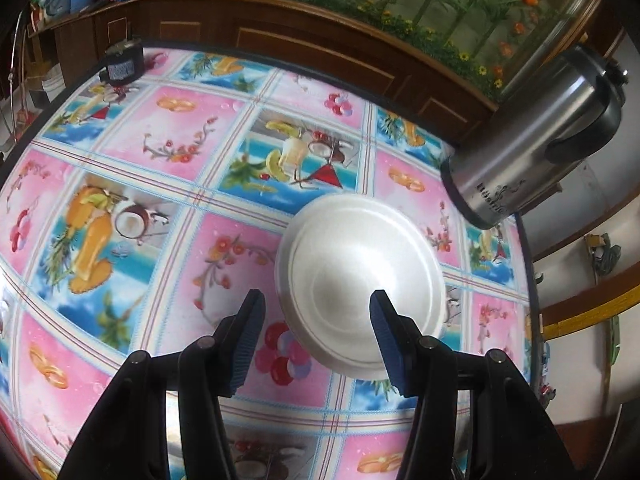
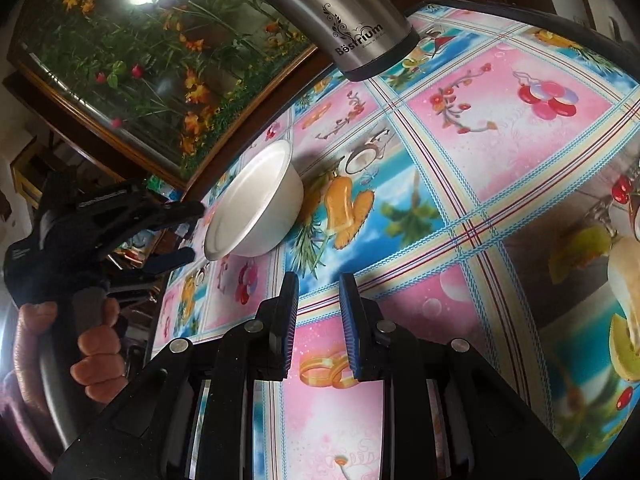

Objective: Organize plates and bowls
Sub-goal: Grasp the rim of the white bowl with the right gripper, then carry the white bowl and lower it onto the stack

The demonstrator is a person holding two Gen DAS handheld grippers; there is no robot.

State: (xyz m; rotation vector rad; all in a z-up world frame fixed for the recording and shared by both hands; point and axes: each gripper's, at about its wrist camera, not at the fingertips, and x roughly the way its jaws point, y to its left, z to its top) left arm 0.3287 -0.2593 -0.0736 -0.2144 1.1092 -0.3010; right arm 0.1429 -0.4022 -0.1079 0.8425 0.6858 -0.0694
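Left wrist view: the left gripper (image 1: pixel 316 300) hangs over the tabletop (image 1: pixel 168 128), which carries a bright cloth of pink and blue fruit squares. Its fingers (image 1: pixel 250 340) stand apart with nothing pressed between them. One white bowl (image 1: pixel 360 280) sits upright on the cloth. The right-hand finger overlaps the bowl's near rim in the picture and the left-hand finger sits outside the rim; whether either touches the bowl cannot be told. A steel flask (image 1: pixel 536 144) stands beyond the bowl to its right, near the tabletop's edge. A small dark jar (image 1: pixel 122 66) stands well apart from the bowl at the far left corner. A wooden cabinet (image 1: pixel 320 52) runs behind the tabletop, with a flower mural above it.

Right wrist view: the right gripper (image 2: pixel 318 284) points down at bare cloth, well to the right of the bowl (image 2: pixel 256 204). Its fingers (image 2: pixel 354 328) are nearly together, a narrow gap showing between the pads, and nothing is held. The bowl sits near the tabletop's (image 2: pixel 500 160) left edge, empty. The left gripper (image 2: pixel 188 232), held by a hand (image 2: pixel 96 344), shows just left of the bowl, fingers spread toward its rim. The flask (image 2: pixel 352 20) stands beyond the bowl.
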